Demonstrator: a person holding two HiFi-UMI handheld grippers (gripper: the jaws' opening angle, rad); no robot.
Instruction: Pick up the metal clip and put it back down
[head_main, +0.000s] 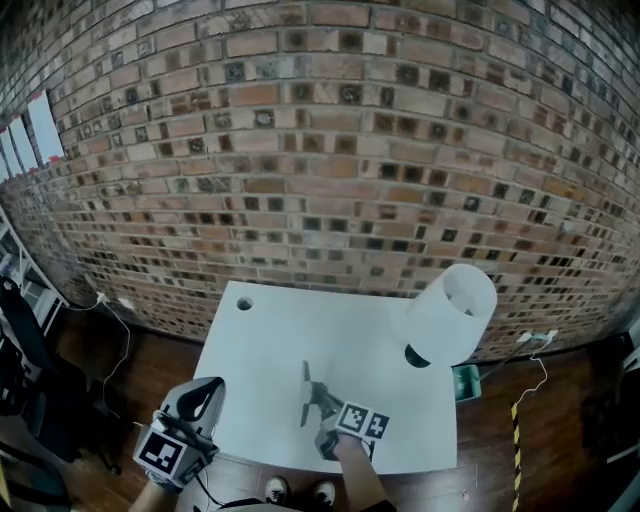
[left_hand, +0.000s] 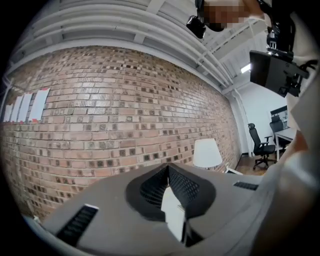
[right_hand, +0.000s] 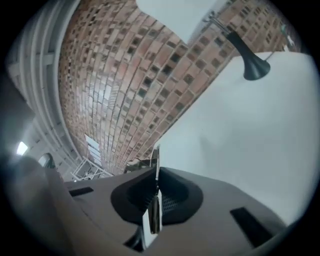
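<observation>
White tabletop (head_main: 270, 340) is standing against a brick wall (head_main: 320, 150) and bearing a white lamp (head_main: 450, 315). Over it the right gripper (head_main: 312, 400) is clamping the metal clip (head_main: 305, 382); the left gripper (head_main: 210, 390) is hovering beside its edge, jaws together, empty.

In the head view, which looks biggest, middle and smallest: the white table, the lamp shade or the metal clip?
Largest: white table.
Middle: lamp shade; it rises toward the camera, so it may look bigger than it is.
Smallest: metal clip, a thin sliver.
</observation>
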